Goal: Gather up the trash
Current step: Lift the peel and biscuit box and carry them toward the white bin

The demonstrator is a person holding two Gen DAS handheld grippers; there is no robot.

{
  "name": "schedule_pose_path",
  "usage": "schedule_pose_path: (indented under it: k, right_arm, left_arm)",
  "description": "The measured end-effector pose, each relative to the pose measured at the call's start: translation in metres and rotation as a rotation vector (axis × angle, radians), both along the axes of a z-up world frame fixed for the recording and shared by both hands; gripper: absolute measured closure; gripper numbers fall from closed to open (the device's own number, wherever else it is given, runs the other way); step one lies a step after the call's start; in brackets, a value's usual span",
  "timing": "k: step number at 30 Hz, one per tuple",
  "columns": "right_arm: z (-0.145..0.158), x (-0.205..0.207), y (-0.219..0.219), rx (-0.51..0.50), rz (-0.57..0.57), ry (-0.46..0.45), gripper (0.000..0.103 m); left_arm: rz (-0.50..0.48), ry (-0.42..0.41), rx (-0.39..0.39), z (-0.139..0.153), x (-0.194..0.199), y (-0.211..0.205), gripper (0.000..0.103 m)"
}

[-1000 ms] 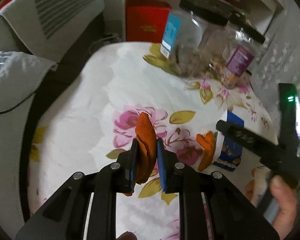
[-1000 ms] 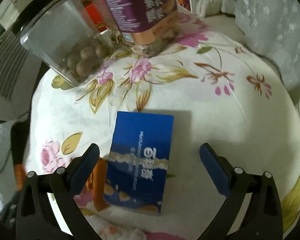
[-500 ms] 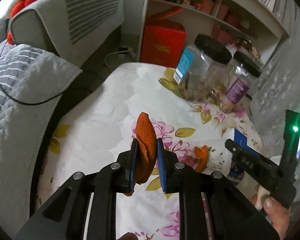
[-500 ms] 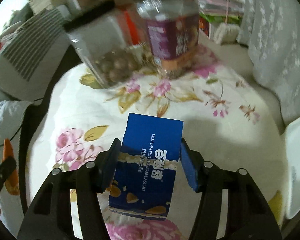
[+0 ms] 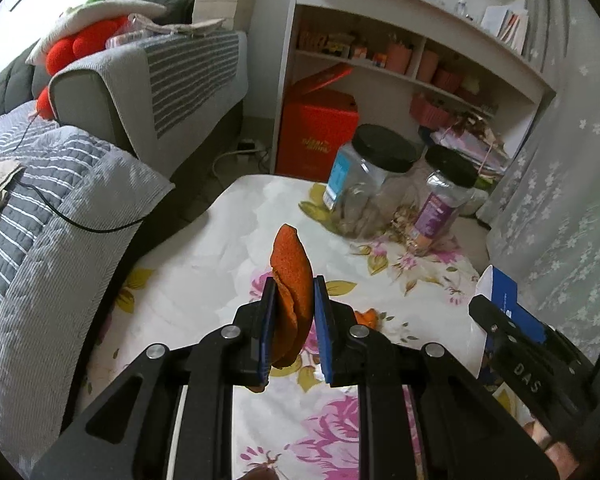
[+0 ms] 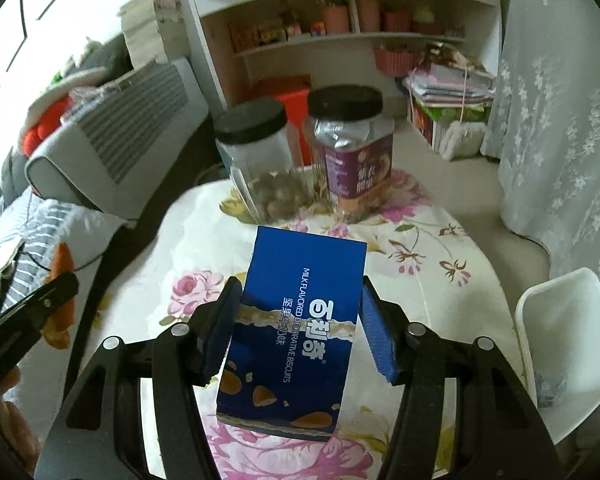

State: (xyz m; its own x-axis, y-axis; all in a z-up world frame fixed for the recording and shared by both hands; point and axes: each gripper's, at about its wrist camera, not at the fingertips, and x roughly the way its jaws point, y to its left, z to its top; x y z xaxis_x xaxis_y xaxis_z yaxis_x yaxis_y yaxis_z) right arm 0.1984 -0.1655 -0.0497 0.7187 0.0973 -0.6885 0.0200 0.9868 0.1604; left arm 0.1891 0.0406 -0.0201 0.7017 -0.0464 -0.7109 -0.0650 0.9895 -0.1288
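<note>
My left gripper [image 5: 294, 300] is shut on a curled piece of orange peel [image 5: 291, 268], held above the flowered tablecloth [image 5: 204, 264]. A second orange peel [image 5: 367, 316] lies on the cloth just right of the left fingers. My right gripper [image 6: 300, 320] is shut on a blue biscuit box [image 6: 300, 320], lifted off the table; its blue pads [image 6: 376, 340] press both sides of the box. In the left wrist view the box [image 5: 508, 300] and the right gripper show at the right edge. The left gripper with its peel [image 6: 62, 264] appears at the left of the right wrist view.
Two clear jars with black lids [image 6: 260, 168] [image 6: 352, 152] stand at the table's far end. A white bin [image 6: 564, 344] stands beside the table on the right. A grey sofa [image 5: 60, 208], a red box [image 5: 320, 132], white shelves [image 5: 420, 64] and a lace curtain [image 6: 560, 120] surround the table.
The right gripper's jaws went from wide apart around the biscuit box to shut on it, then lifted it off the cloth. The left gripper rose with the orange peel still held.
</note>
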Motion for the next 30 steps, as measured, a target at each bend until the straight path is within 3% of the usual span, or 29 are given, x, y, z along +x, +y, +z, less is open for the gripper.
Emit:
schedule_pose_path:
  k: [8, 30]
  right_arm:
    - [0.021, -0.018, -0.031, 0.004, -0.049, -0.113, 0.047]
    - [0.043, -0.052, -0.133, 0.016, -0.228, -0.148, 0.047]
  left_arm:
    - [-0.007, -0.066, 0.021, 0.012, -0.009, -0.034, 0.085]
    - [-0.152, -0.137, 0.021, 0.027, -0.022, -0.138, 0.085]
